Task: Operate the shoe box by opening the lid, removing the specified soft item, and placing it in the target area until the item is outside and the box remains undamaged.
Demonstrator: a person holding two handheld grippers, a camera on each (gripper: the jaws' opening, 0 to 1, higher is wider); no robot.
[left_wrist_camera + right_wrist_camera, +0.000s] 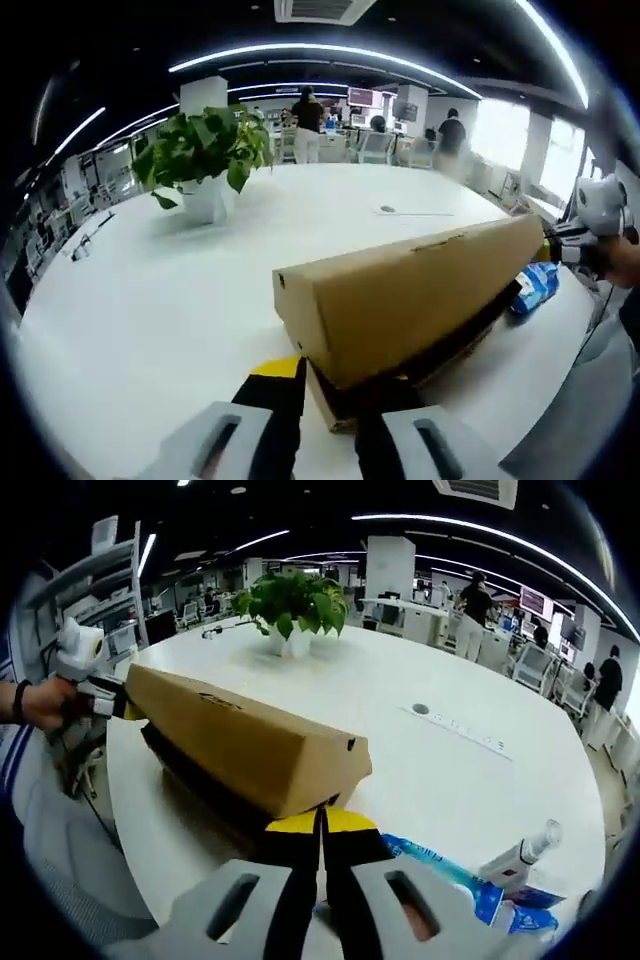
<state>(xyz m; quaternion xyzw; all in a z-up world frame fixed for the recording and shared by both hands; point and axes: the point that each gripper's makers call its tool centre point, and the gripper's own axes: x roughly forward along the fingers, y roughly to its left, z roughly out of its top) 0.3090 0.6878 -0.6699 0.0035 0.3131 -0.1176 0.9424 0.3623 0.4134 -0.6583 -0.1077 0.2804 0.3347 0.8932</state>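
The cardboard lid [400, 295] sits raised over the dark box base [420, 365] on the white table [150, 330], its long axis running from one gripper to the other. In the left gripper view, the left gripper [328, 405] pinches the near end of the lid; the right gripper [590, 225] holds the far end. In the right gripper view, the right gripper [322, 855] is clamped on its lid [240, 740] corner, jaws together. A potted plant [292, 605] stands well beyond, and a blue packet [450, 880] lies beside the box.

left tool [328, 425]: grey moulded bodies with slotted cut-outs, black jaws, yellow tips | right tool [322, 865]: same build (yellow tips pressed together) | hand [45, 702]: dark wristband worn, striped blue sleeve
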